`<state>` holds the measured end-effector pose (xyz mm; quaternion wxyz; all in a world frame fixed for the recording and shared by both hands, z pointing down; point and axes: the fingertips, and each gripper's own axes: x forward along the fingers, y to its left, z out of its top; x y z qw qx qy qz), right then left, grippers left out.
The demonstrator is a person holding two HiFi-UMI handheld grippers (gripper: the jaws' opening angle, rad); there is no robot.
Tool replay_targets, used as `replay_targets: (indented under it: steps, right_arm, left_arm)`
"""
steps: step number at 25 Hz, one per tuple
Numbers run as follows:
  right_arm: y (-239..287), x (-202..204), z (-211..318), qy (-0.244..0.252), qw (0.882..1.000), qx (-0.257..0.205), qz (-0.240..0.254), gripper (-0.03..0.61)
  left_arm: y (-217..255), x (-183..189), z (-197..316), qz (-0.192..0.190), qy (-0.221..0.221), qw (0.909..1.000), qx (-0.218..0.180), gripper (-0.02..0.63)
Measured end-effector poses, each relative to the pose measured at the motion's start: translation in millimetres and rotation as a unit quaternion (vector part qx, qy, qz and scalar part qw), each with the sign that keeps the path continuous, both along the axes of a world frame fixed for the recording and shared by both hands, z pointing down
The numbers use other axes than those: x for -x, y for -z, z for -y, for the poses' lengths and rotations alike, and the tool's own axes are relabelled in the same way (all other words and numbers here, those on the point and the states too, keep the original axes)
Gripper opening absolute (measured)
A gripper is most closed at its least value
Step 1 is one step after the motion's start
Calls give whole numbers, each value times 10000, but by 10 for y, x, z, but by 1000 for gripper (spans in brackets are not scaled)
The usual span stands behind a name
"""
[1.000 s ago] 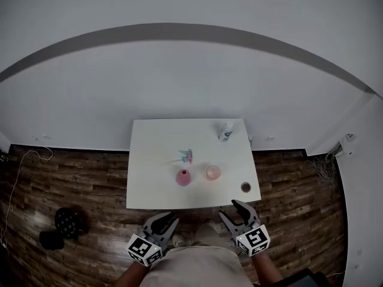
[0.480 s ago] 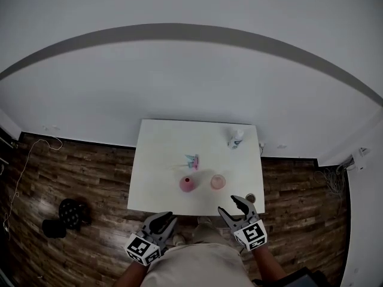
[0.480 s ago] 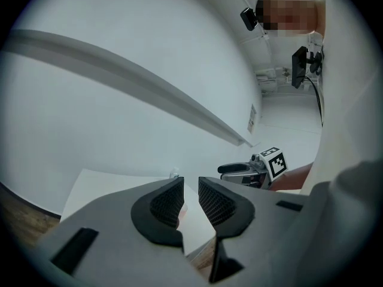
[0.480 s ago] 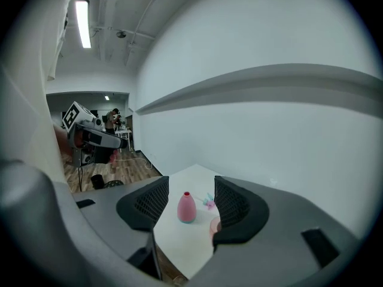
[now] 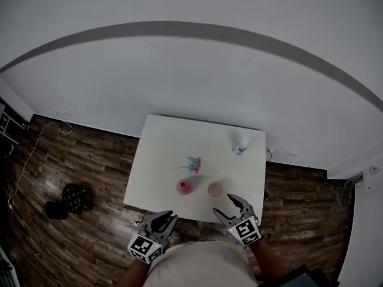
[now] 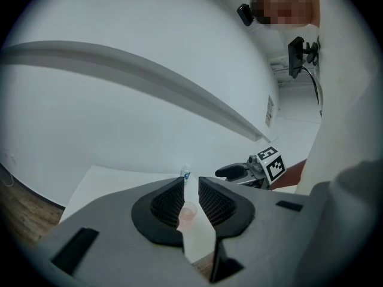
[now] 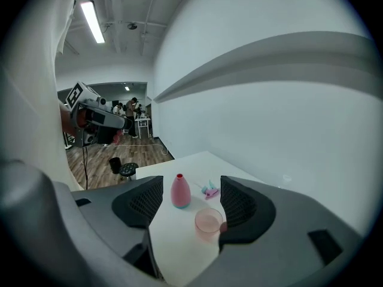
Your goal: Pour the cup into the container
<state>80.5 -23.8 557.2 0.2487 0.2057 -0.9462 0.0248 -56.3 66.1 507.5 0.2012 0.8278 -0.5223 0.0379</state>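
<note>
**Right gripper view: jaws spread, cup lined up, nothing grabbed yet**

Starting at the fingers: the right gripper has its jaws spread wide and they have just been opening. The pink see-through cup stands on the white table in the gap, low and right of centre in the frame, tight up against the right-hand finger. I don't see either pad pressing on it, so no grip yet.

The left gripper has its jaws only a crack apart with nothing between them. You just see the cup far off through the slit.

My take on doing this step well: shift the right gripper so the cup sits in the middle of the gap rather than hugging one finger. Then close low on the wall, gently, since a thin cup will probably squash or tip. The container, I'm guessing, is the pink bottle-shaped thing just up and left of the cup. Its red mouth looks narrow, so the pour wants to be slow and right over the top.

Hard to make out:
- The cup's right edge is behind the finger.
- I can't tell what's in the cup, if anything.
- In the head view the cup and container are tiny, near the table's lower edge just above the right gripper.
- The left gripper view doesn't show the container at all
</note>
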Motion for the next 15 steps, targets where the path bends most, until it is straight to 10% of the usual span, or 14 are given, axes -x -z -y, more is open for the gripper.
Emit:
replay_targets:
  steps: [15]
  right_arm:
    - [-1089, -189, 456, 1059, 9921, 209, -639, 333]
  left_arm:
    - [-385, -339, 250, 400, 786, 9952, 413, 81]
